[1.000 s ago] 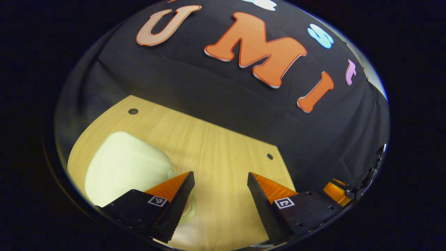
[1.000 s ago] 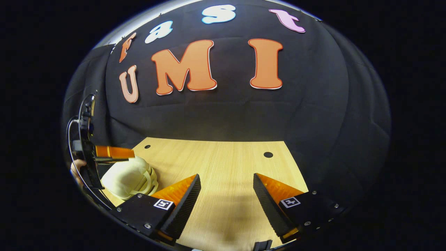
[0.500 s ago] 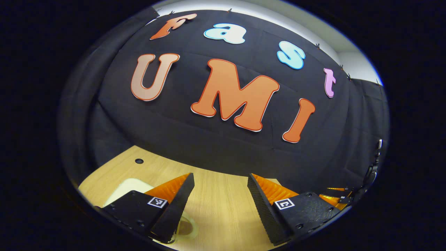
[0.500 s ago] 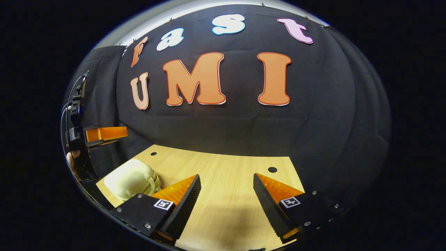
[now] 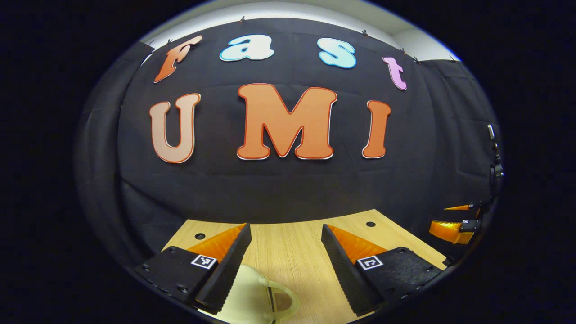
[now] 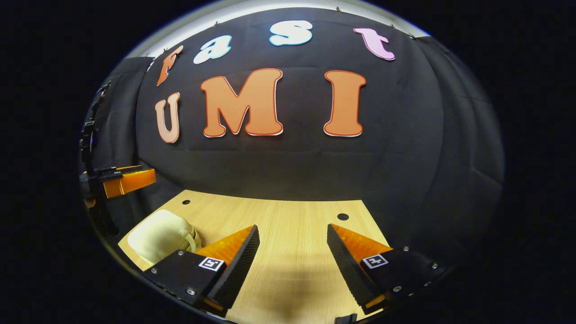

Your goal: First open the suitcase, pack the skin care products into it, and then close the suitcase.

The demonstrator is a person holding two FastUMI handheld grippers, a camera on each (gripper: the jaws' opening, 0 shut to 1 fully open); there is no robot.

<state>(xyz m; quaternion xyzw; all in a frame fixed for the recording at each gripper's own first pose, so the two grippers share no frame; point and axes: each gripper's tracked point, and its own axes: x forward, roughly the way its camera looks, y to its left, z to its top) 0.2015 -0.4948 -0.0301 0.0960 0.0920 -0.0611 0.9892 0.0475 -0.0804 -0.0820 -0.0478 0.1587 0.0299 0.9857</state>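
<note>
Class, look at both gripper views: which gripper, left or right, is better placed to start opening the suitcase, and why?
Probably the left gripper. The closed suitcase lies just below its open fingers, handle toward the gap. The right gripper, also open, hangs over bare table, with the suitcase off to its left.

Wooden table (image 5: 288, 252), light grain running toward the back wall, seen in both views (image 6: 288, 225). Small dark round holes sit near its far corners: one at far left (image 5: 200, 236) and one at far right (image 5: 370, 223) in the left gripper view; likewise far left (image 6: 186, 202) and far right (image 6: 342, 216) in the right gripper view. Black cloth wall (image 5: 288, 189) hangs just behind the table's far edge, with soft folds at the sides (image 6: 427, 180). A pale strip of ceiling or upper wall (image 5: 315, 11) shows above the cloth's top edge, where small clips hold it.
</note>
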